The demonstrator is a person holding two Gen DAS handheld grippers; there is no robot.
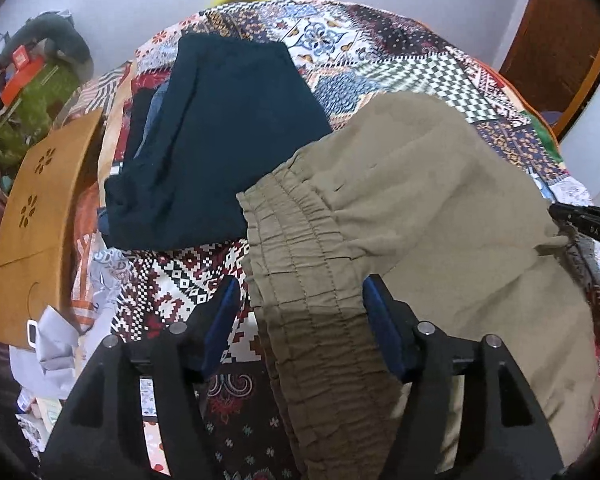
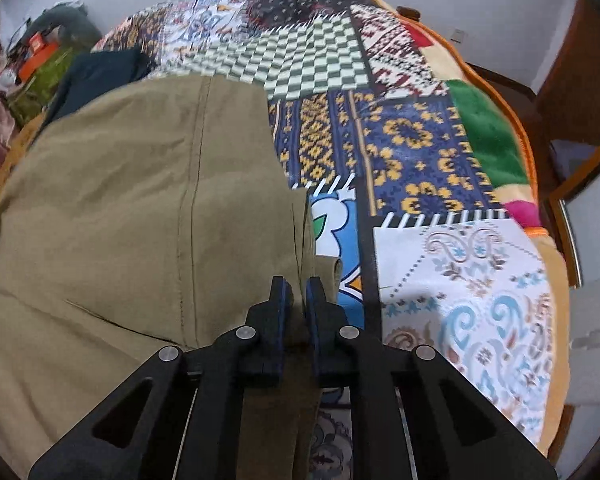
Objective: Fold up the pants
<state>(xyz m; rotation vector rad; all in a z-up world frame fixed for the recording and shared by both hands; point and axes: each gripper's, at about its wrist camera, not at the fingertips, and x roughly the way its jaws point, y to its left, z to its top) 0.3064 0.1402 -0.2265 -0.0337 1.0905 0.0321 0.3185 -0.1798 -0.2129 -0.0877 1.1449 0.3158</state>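
Risk: left gripper [image 1: 296, 300] jaws wide astride khaki pants [image 1: 440, 200] waistband; right gripper [image 2: 299, 292] pinches hem alone, uneven lift likely.

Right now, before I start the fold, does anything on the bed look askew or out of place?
The khaki pants lie rumpled, the elastic waistband running diagonally between the open left hand-held gripper. The right hand-held gripper is pinched shut on their edge. Their far end overlaps the folded dark pants.
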